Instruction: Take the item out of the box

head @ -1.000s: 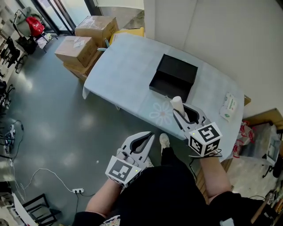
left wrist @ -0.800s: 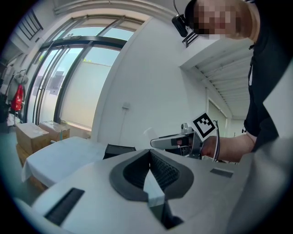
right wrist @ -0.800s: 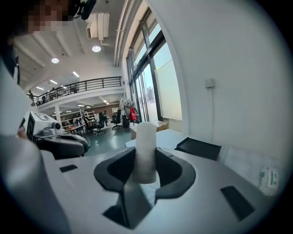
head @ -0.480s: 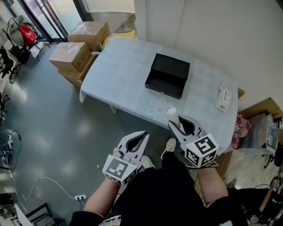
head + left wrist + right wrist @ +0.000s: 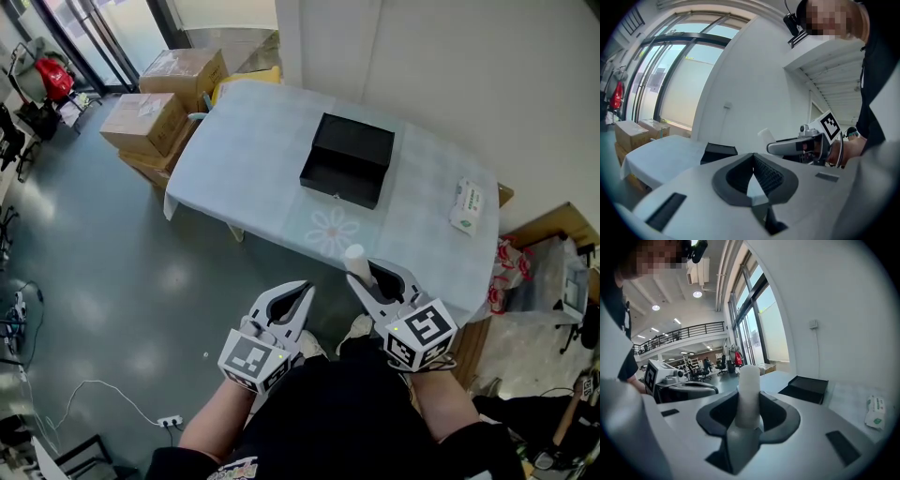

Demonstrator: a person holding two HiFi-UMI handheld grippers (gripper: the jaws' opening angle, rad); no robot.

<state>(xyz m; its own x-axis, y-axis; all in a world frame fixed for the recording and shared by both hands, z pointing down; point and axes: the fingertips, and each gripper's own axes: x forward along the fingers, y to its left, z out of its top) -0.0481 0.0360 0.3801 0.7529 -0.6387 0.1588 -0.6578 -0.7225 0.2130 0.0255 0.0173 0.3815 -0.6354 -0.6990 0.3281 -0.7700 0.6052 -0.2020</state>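
Both grippers are sitting further back from the table than a second ago: the right gripper (image 5: 367, 274) with its white cylinder (image 5: 355, 258) was over the table's near edge and is now showing just below that edge in the head view, over the floor.

Grey floor (image 5: 112, 281) is filling the left and lower left of the head view. The table (image 5: 244, 159) with a pale blue cloth is running across the upper middle of the frame. Cardboard boxes (image 5: 155, 103) are stacking up at the upper left, just beside the table's far end. The black box (image 5: 347, 159) is lying open on the table at upper centre, well apart from both grippers.

The left gripper (image 5: 302, 289) is hanging at lower centre, jaws closed together with nothing between them; its own view is showing the pads meeting at the tips (image 5: 753, 157). The right gripper is sitting just right of it, jaws clamping the white cylinder upright between the pads (image 5: 773, 411).

A small white packet (image 5: 466, 206) is lying on the right end of the table. The white cylinder is out of the box, sticking up past the right jaws in the lower centre of the head view.
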